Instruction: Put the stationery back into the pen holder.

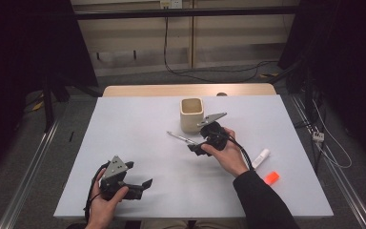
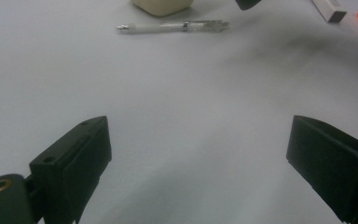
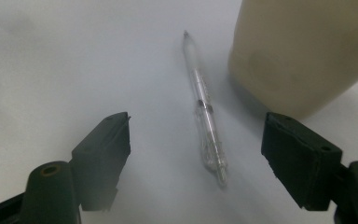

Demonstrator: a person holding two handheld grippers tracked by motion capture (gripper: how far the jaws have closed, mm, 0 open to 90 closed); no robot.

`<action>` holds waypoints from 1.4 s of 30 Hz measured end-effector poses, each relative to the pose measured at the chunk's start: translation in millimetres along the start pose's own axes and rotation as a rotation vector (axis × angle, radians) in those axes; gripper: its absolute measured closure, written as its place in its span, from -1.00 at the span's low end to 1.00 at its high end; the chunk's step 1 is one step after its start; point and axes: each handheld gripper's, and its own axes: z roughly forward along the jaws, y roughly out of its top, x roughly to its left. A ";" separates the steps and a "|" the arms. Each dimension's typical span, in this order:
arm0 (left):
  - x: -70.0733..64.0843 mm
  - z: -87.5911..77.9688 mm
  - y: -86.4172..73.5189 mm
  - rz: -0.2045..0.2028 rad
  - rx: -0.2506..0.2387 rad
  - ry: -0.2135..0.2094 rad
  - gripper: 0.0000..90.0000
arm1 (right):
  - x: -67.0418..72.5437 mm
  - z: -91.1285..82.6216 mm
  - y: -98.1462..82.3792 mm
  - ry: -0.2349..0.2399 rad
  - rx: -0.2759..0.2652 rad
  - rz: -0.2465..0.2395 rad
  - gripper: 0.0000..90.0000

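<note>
A clear pen (image 1: 181,138) lies on the white table (image 1: 124,129), just in front of a cream square cup (image 1: 191,114). My right gripper (image 1: 194,145) is at the pen's near end, open. In the right gripper view the pen (image 3: 207,121) lies lengthwise between the two jaws, untouched by either pad, with the cup (image 3: 303,51) at the upper right. My left gripper (image 1: 138,174) rests near the table's front left, open and with nothing in it. The left gripper view looks across bare table to the pen (image 2: 172,27) and the cup (image 2: 161,5).
A white marker (image 1: 261,157) and a small orange object (image 1: 271,178) lie to the right of the right hand. A wooden strip (image 1: 147,90) runs along the table's far edge. Cables cross the floor beyond.
</note>
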 end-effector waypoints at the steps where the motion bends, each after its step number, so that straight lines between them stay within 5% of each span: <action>1: -0.1 -0.2 0.1 0.001 0.005 -0.001 -0.86 | -1.4 2.3 2.1 0.002 0.015 0.000 -0.44; 10: 0.6 1.0 -0.6 -0.004 0.019 -0.002 -0.86 | -9.3 32.1 13.6 0.059 0.108 -0.032 -0.12; 30: 1.2 1.3 -1.8 -0.017 0.023 -0.024 -0.86 | -4.4 64.5 47.3 0.056 0.231 -0.158 0.42; 42: 1.2 2.2 -2.0 -0.020 0.034 -0.032 -0.86 | -13.1 75.9 42.3 0.057 0.273 -0.125 0.56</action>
